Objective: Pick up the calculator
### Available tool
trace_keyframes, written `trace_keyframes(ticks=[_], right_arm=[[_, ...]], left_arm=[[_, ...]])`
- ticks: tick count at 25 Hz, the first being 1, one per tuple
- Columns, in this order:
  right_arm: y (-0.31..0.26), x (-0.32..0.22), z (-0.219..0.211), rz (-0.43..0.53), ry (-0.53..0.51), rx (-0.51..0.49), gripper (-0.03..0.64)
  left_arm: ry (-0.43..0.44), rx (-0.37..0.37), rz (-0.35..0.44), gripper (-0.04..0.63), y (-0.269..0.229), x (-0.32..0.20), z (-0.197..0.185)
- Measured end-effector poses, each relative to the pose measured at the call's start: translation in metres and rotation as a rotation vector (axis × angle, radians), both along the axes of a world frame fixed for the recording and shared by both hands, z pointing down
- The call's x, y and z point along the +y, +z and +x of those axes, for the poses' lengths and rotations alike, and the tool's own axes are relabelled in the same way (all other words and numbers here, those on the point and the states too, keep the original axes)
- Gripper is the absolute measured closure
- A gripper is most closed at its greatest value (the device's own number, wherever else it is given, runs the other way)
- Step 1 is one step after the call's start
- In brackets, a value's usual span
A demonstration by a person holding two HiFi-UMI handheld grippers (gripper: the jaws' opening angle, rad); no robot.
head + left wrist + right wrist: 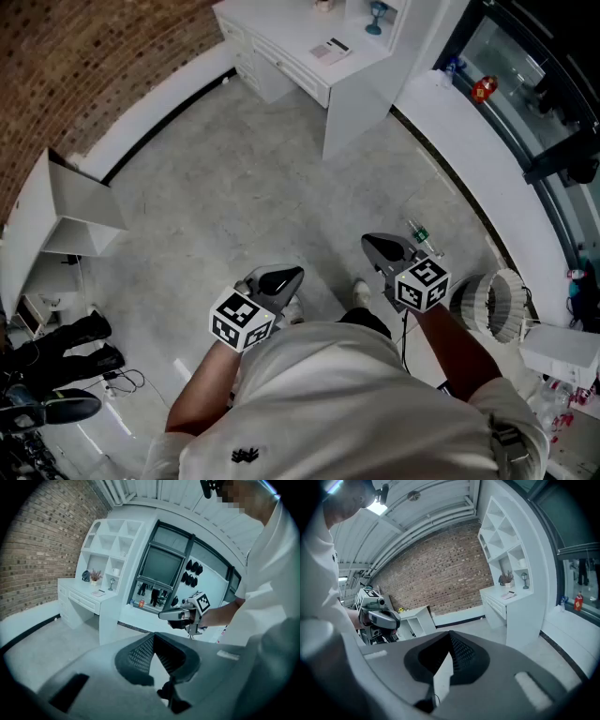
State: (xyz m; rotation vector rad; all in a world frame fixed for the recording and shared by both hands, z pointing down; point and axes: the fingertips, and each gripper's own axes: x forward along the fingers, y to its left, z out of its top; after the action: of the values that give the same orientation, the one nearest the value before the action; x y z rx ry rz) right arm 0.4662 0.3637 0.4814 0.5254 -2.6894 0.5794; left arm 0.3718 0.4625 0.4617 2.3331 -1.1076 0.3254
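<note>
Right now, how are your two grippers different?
The left gripper angles rightward in the head view; the right gripper angles leftward. The right gripper sits higher in that view, the left gripper nearer the person's shirt. Both have shut jaws and hold nothing.

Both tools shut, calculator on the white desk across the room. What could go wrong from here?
1. The calculator lies flat on the desk. The left tool and right tool are both shut; unless one opens first, it may only shove the calculator.
2. A small goblet-shaped ornament stands near it, so a careless reach could knock that over.
3. A small item lies on the floor by the person's feet and could trip them.
</note>
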Motion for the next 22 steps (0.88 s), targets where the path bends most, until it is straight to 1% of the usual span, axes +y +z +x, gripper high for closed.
trace_keyframes(ticks=[4,7,11,15,18,22], right_arm=[[-0.005,0.016,-0.038,-0.009,0.023,-0.018,0.607],[-0.005,0.027,-0.053,-0.016,0.011,-0.011,0.607],[-0.004,0.023,-0.058,-0.020,0.001,-0.007,0.607],[-0.004,0.007,-0.061,-0.029,-0.009,-0.018,0.607],[-0.004,-0.009,-0.063,-0.037,-0.024,-0.045,0.606],[0.001,-0.035,-0.062,-0.012,-0.026,-0.080,0.603]], left_arm=[[0.028,-0.019,0.001,0.589,0.002,0.019,-0.040],[0.013,-0.008,-0.001,0.589,0.006,0.024,-0.056],[-0.006,0.005,-0.006,0.589,0.009,0.012,-0.057],[-0.002,0.007,-0.002,0.589,-0.002,-0.010,-0.049],[0.018,-0.019,-0.005,0.589,-0.005,-0.029,-0.044],[0.029,-0.048,0.000,0.589,-0.004,-0.060,-0.042]])
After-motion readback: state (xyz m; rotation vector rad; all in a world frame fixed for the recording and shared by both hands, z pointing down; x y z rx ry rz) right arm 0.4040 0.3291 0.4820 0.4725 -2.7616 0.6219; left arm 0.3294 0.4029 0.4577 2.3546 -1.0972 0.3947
